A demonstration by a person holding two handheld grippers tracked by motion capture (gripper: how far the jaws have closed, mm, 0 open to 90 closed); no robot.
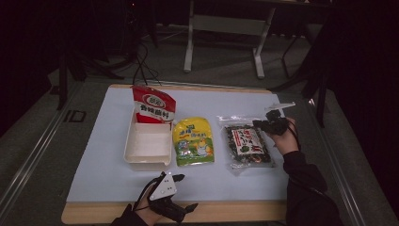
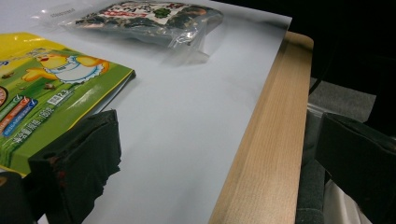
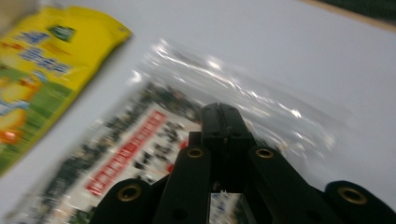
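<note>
While the right gripper (image 1: 272, 123) hovers at center right, its fingers pressed together, the clear dark packet (image 3: 154, 140) lies just beneath.
Lower left, the left gripper's (image 1: 175, 194) fingers (image 2: 77, 163) spread wide beside the yellow pouch (image 2: 42, 88) on the surface (image 2: 187, 140).

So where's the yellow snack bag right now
In the high view the yellow snack bag lies flat mid-table on the white sheet, between the white tray on its left and the clear seaweed packet on its right.

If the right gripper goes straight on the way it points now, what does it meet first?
Most likely the clear plastic bag of dark snacks: the right gripper, jaws together, points down at it. How close is unclear.
</note>
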